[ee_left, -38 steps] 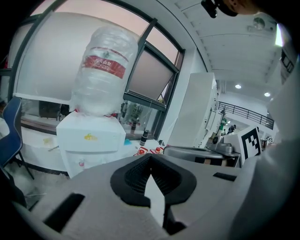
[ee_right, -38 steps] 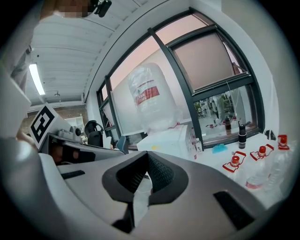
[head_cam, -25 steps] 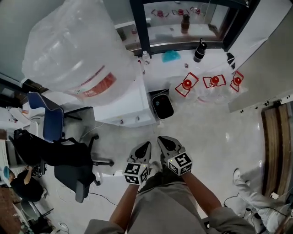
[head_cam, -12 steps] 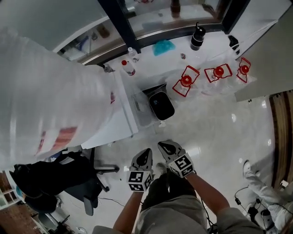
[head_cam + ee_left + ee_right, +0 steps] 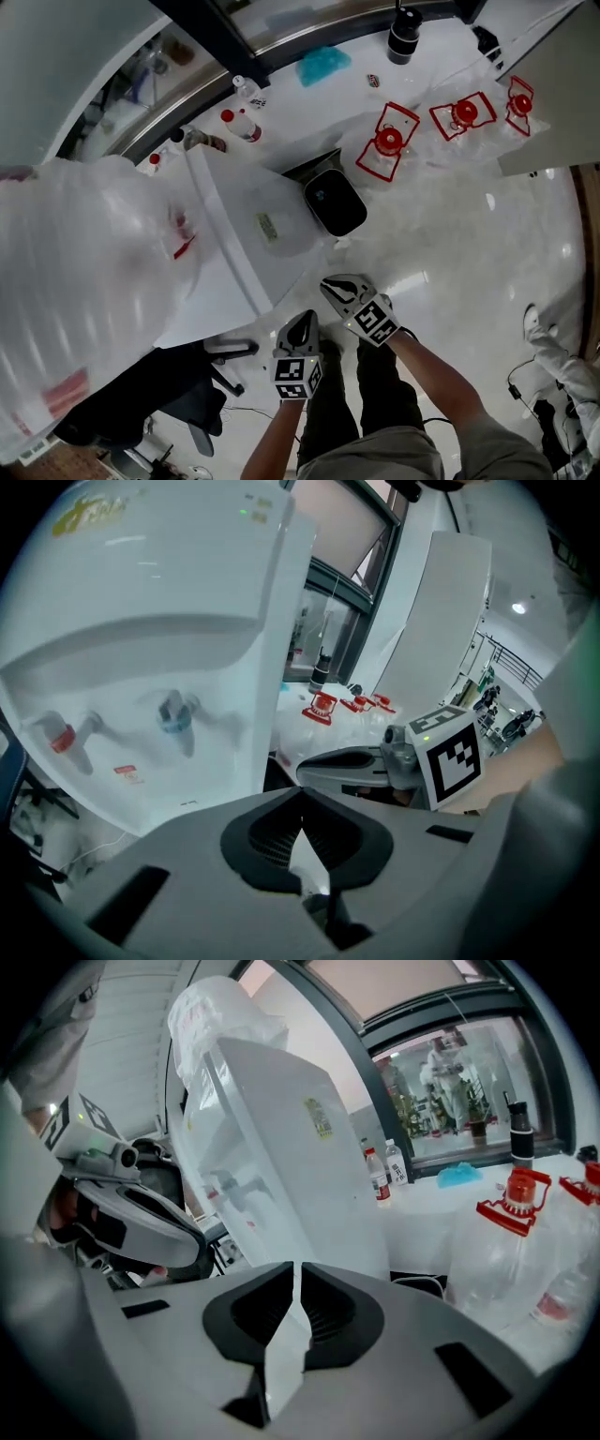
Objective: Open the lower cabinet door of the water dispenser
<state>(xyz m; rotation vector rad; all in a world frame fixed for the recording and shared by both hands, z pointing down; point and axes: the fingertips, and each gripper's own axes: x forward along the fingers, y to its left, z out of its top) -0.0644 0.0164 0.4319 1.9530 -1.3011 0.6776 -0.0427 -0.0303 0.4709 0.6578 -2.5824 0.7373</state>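
The white water dispenser [image 5: 234, 253] stands at the left with a big clear bottle [image 5: 84, 300] on top. In the left gripper view the dispenser's front [image 5: 141, 621] shows a red tap [image 5: 61, 738] and a blue tap [image 5: 173, 714]. My gripper's body hides the lower cabinet door. My left gripper [image 5: 305, 321] is shut and empty, just in front of the dispenser; its tips [image 5: 300, 794] meet. My right gripper [image 5: 330, 285] is beside it on the right, also shut and empty [image 5: 295, 1269]. Neither one touches the dispenser [image 5: 281, 1147].
A black bin [image 5: 333, 202] stands right of the dispenser. Several clear bottles with red caps [image 5: 389, 150] lie on the floor beyond it. A black office chair [image 5: 187, 394] is at the lower left. A black flask [image 5: 403, 33] and a blue cloth [image 5: 323, 64] sit on the window ledge.
Both grippers and my head have come down towards the floor. The dispenser and its bottle now loom larger at the left. Both grippers stay shut, side by side.
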